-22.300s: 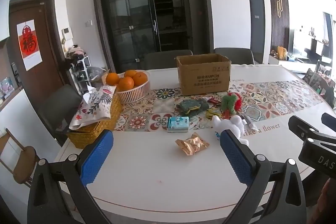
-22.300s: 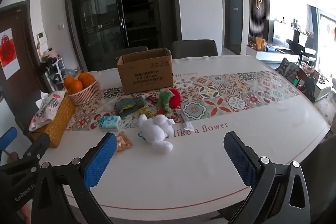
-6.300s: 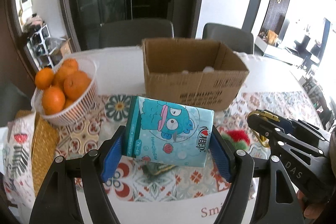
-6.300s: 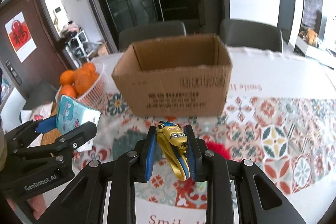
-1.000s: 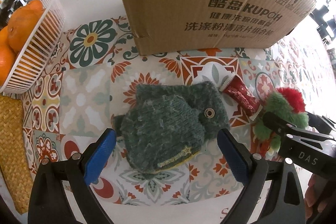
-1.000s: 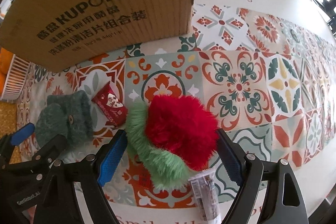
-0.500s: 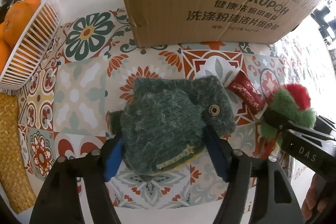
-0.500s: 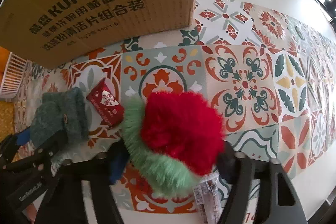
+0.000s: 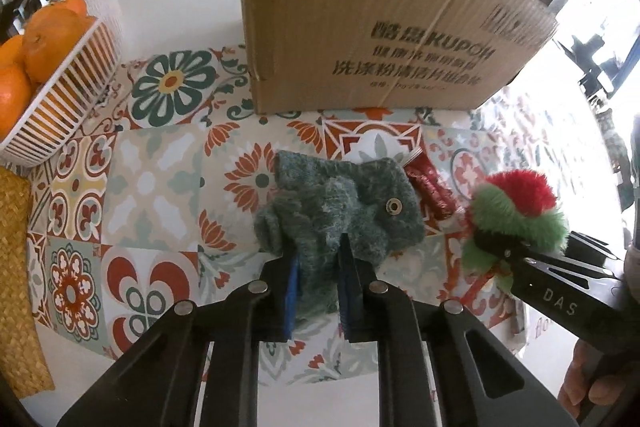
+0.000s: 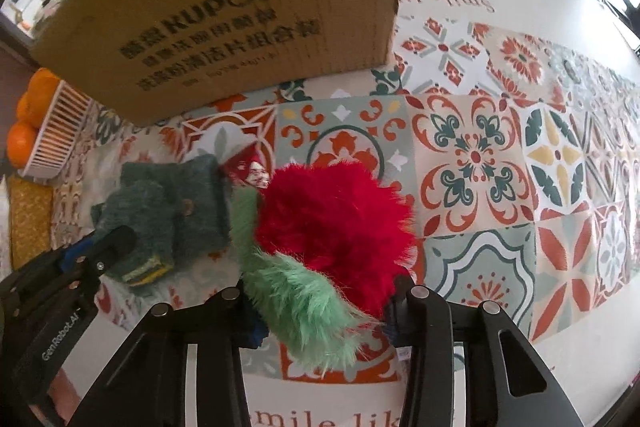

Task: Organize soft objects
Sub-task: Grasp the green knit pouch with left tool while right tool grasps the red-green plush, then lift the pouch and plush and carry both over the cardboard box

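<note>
Now that both grippers have squeezed shut, the left gripper [image 9: 318, 279] pinches the green knit pouch [image 9: 340, 203] and the right gripper [image 10: 320, 311] pinches the red fluffy toy [image 10: 336, 219], just off the table runner [image 10: 480, 155] before the cardboard box [image 9: 360, 27], ready for lifting.

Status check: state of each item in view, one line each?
left claw: shut on the green knit pouch
right claw: shut on the red and green plush toy
green knit pouch: bunched between the pads, snap button showing
red and green plush toy: gripped at its near end
cardboard box: upright on the table, inside hidden
red packet: lying flat on the patterned runner
fruit basket: holds oranges
</note>
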`<state>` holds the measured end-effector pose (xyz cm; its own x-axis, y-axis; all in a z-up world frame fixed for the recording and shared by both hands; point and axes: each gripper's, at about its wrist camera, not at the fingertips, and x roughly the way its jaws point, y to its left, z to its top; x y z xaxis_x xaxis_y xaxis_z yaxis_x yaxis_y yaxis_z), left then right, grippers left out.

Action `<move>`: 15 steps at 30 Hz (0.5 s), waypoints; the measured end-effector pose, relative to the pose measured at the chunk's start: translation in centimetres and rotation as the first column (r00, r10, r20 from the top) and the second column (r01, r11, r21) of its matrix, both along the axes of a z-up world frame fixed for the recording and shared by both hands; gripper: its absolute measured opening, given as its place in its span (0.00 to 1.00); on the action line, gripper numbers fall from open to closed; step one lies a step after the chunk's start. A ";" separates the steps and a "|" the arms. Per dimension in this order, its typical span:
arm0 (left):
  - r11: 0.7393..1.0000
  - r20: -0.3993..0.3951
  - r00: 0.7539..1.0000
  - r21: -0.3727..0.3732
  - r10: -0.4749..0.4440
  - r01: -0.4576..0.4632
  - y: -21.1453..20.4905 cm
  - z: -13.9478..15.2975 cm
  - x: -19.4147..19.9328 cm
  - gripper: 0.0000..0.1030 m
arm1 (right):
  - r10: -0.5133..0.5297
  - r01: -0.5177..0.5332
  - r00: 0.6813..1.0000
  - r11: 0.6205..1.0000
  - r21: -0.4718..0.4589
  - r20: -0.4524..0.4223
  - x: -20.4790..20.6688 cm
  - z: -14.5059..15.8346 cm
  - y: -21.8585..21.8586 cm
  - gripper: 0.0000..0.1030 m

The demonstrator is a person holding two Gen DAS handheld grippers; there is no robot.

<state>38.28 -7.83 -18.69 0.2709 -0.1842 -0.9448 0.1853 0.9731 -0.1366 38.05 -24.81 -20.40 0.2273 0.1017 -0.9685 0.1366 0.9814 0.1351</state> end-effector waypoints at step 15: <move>0.995 0.158 0.986 -0.095 0.043 -0.028 1.0 6.5 -2.3 0.16 | 0.036 -0.039 0.991 0.999 0.017 0.132 -1.6 5.1 0.7 0.41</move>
